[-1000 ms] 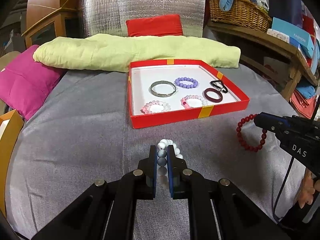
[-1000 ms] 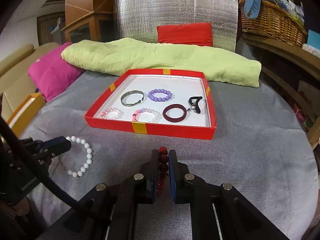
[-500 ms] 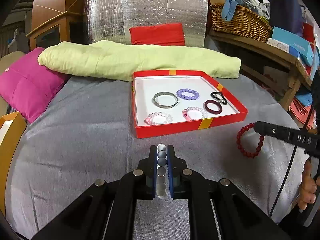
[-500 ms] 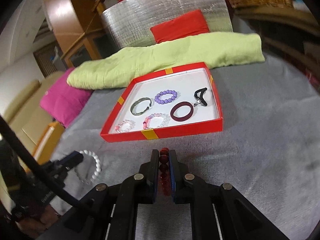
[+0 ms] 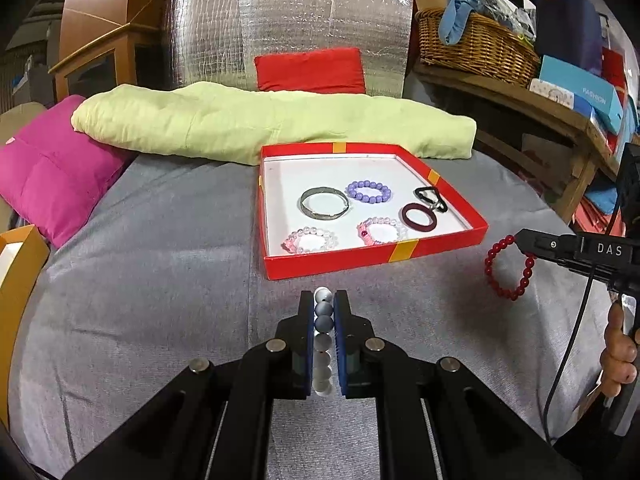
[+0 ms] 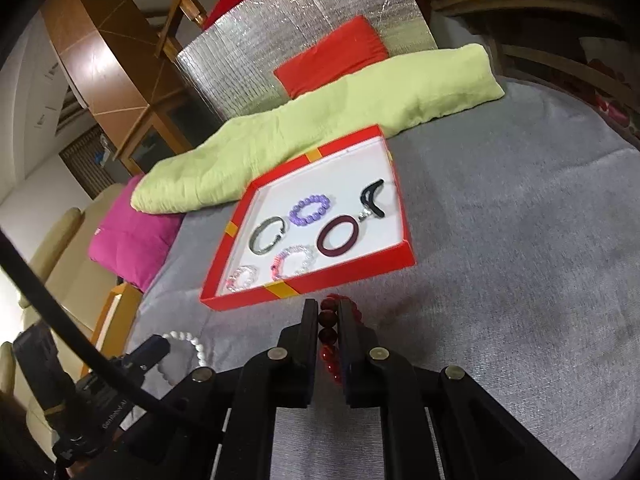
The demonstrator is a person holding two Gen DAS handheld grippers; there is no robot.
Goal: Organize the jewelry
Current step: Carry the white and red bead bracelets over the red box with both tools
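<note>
My left gripper [image 5: 323, 299] is shut on a white and grey bead bracelet [image 5: 323, 320], held edge-on just short of the red tray [image 5: 376, 258]. My right gripper [image 6: 328, 307] is shut on a red bead bracelet [image 6: 327, 332], which hangs from its tip [image 5: 506, 268] to the right of the tray. The tray holds a silver bangle [image 5: 324, 203], a purple bead bracelet [image 5: 368, 192], a maroon ring [image 5: 419, 218], a black piece [image 5: 430, 196] and two pink bead bracelets [image 5: 310, 239]. In the right wrist view the left gripper [image 6: 160, 346] shows at the lower left.
A grey cloth [image 5: 160, 280] covers the surface. A pale green cushion [image 5: 260, 128] lies behind the tray, a pink pillow [image 5: 52, 168] at the left, an orange box [image 5: 20, 276] at the left edge. A wooden shelf with a wicker basket [image 5: 476, 48] stands at the right.
The right gripper has rolled with the red bracelet, so its view now tilts. The white bracelet has turned edge-on between the left fingers. The tray's contents have not moved.
</note>
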